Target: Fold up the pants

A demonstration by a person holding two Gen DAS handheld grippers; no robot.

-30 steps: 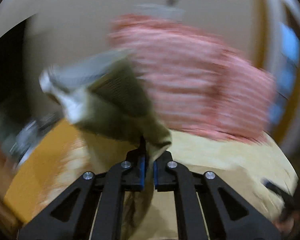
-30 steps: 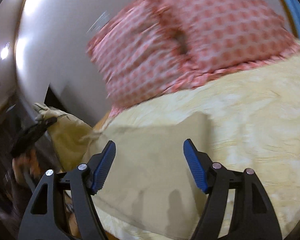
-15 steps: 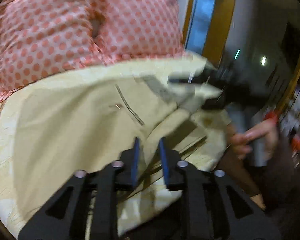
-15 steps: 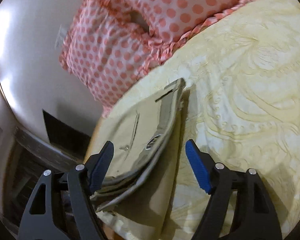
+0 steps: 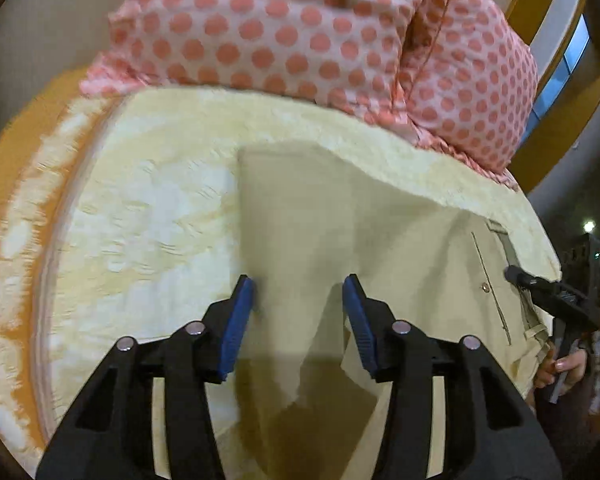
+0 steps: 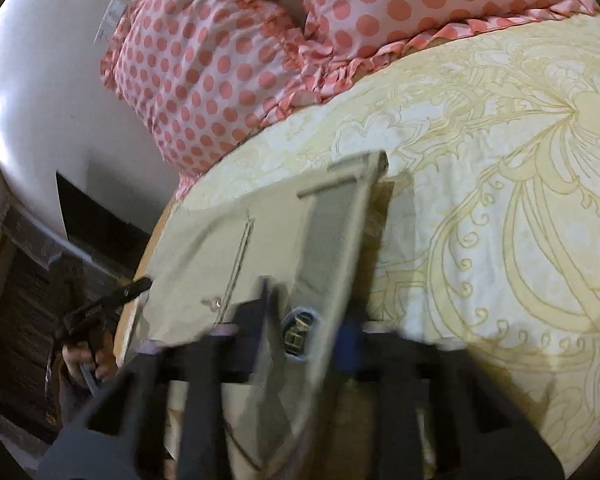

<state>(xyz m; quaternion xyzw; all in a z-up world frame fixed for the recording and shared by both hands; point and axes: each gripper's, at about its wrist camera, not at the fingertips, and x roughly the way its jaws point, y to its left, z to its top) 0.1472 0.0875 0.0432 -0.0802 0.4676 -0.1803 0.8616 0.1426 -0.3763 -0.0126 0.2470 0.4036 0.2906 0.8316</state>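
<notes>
Two tongs work over beige pants [image 5: 340, 220] spread on a bed's yellow patterned sheet [image 5: 140, 208], below polka-dot pillows [image 5: 300, 28] at 12 o'clock. Left tongs [image 5: 298, 312] stand wide open above the cloth, holding nothing. Right tongs [image 6: 304, 332] (motion-blurred) straddle the raised waistband [image 6: 336, 232] near its label; whether they have closed on it I cannot tell.
</notes>
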